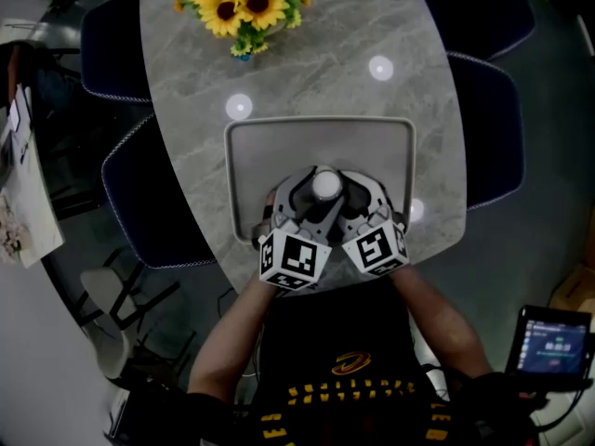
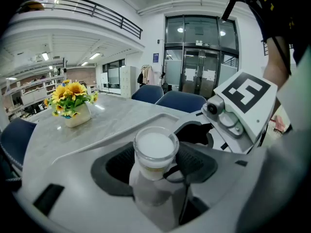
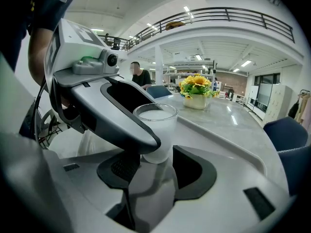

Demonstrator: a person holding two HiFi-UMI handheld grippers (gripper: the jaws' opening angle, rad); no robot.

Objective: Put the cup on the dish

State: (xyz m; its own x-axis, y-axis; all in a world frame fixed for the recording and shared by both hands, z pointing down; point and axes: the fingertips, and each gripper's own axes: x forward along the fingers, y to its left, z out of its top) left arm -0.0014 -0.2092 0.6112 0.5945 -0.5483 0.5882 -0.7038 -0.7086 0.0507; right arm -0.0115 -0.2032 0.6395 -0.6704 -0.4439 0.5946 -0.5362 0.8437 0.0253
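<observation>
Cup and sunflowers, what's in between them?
Nothing stands between the cup and the sunflowers: only bare dish, then bare table, seen in the head view.

A grey, marble-patterned oval bench (image 1: 186, 82) carries a bunch of sunflowers (image 1: 244, 3) in a pale vase (image 2: 77, 117) at its far end, and two round light reflections (image 1: 239, 107) gleam on its top. Dark blue chairs (image 1: 112, 45) stand tucked along both long sides. Papers (image 1: 23, 203) lie at far left. At lower right glows what may be a phone screen (image 1: 552, 344).
</observation>
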